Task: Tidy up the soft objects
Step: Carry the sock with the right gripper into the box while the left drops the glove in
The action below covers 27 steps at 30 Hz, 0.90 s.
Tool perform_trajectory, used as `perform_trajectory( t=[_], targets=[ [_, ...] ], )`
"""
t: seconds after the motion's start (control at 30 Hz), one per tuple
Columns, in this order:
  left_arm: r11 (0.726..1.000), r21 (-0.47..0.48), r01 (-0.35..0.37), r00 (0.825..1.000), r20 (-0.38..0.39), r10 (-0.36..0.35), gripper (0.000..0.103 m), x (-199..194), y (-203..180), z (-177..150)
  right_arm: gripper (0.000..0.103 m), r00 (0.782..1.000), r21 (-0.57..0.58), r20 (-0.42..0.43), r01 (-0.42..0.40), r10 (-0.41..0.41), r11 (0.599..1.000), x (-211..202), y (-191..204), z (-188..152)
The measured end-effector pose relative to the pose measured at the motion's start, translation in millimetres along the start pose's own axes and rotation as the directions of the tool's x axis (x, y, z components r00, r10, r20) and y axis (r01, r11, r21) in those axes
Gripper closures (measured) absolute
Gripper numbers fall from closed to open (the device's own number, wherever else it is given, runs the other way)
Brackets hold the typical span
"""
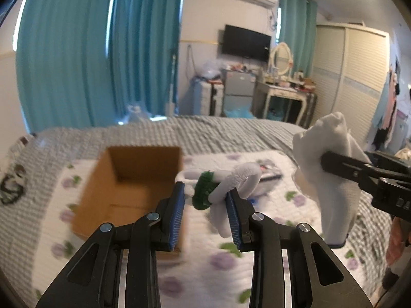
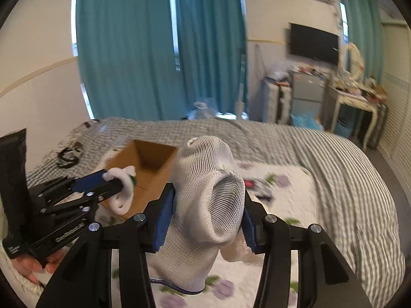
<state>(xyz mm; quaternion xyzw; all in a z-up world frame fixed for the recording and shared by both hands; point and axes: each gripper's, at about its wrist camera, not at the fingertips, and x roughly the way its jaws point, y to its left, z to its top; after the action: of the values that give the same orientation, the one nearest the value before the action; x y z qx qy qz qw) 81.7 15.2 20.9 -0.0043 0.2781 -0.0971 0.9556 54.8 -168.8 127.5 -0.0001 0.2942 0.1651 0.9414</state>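
Note:
My left gripper (image 1: 206, 205) is shut on a white and green plush toy (image 1: 223, 184) and holds it in the air just right of an open cardboard box (image 1: 133, 179) on the bed. My right gripper (image 2: 205, 215) is shut on a white mesh sock (image 2: 205, 205), held up above the bed. In the left wrist view the sock (image 1: 331, 169) hangs from the right gripper (image 1: 326, 163) at the right. In the right wrist view the left gripper (image 2: 113, 182) holds the toy (image 2: 123, 192) in front of the box (image 2: 149, 161).
The bed has a grey striped cover (image 2: 346, 179) and a white floral blanket (image 1: 282, 218). A dark remote-like object (image 1: 269, 174) lies on the blanket beyond the toy. Teal curtains (image 1: 102, 51), a dresser (image 1: 285, 95) and a wardrobe (image 1: 359, 77) stand behind the bed.

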Motion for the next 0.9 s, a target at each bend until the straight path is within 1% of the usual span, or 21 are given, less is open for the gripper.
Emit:
perform_trajectory(
  t=[0.07,0.17,0.2,0.3,0.4,0.47,0.5,0.57,0.6,0.63,0.67,0.8,0.9],
  targets=[
    [0.999,0.017,-0.034,0.999,0.012,0.034,0.072,-1,19,5,0.056,0.999,-0.044,0.014,-0.029,0.030,0.999,8,28,14],
    [0.998,0.024,-0.056,0.998,0.012,0.056,0.072,2,44,7,0.056,0.996,-0.069,0.021,-0.081,0.083,0.994,25,57,31],
    [0.998,0.020,-0.059,0.998,0.008,0.059,0.072,4,53,7,0.056,0.994,-0.079,0.020,-0.104,0.106,0.991,36,69,39],
    [0.998,0.006,-0.067,0.998,-0.014,0.067,0.072,15,80,3,0.056,0.991,-0.086,-0.002,-0.130,0.130,0.988,69,89,51],
    [0.996,0.030,-0.085,0.995,-0.042,0.086,0.071,34,100,-1,0.056,0.989,-0.085,-0.047,-0.145,0.142,0.986,120,102,56],
    [0.995,0.038,-0.097,0.994,-0.054,0.099,0.069,50,113,-6,0.056,0.985,-0.077,-0.075,-0.162,0.156,0.984,145,104,56],
    [0.995,0.035,-0.095,0.994,-0.058,0.097,0.066,55,119,-8,0.056,0.982,-0.065,-0.089,-0.175,0.168,0.982,160,104,55],
    [0.995,0.026,-0.097,0.993,-0.062,0.098,0.066,64,127,-11,0.056,0.977,-0.043,-0.116,-0.187,0.181,0.981,182,101,52],
    [0.996,0.023,-0.091,0.993,-0.067,0.092,0.065,68,130,-13,0.056,0.977,-0.048,-0.130,-0.179,0.172,0.983,197,104,50],
    [0.996,0.018,-0.089,0.993,-0.071,0.090,0.058,72,133,-14,0.056,0.976,-0.052,-0.137,-0.176,0.168,0.983,204,102,47],
    [0.995,0.012,-0.100,0.992,-0.075,0.100,0.056,77,137,-16,0.056,0.974,-0.054,-0.146,-0.181,0.171,0.982,211,101,45],
    [0.993,0.009,-0.122,0.988,-0.092,0.122,0.054,89,144,-20,0.056,0.969,-0.066,-0.170,-0.190,0.177,0.979,237,105,41],
    [0.993,-0.013,-0.117,0.989,-0.095,0.115,0.054,89,149,-22,0.056,0.967,-0.058,-0.177,-0.198,0.185,0.978,247,104,41]
  ],
)
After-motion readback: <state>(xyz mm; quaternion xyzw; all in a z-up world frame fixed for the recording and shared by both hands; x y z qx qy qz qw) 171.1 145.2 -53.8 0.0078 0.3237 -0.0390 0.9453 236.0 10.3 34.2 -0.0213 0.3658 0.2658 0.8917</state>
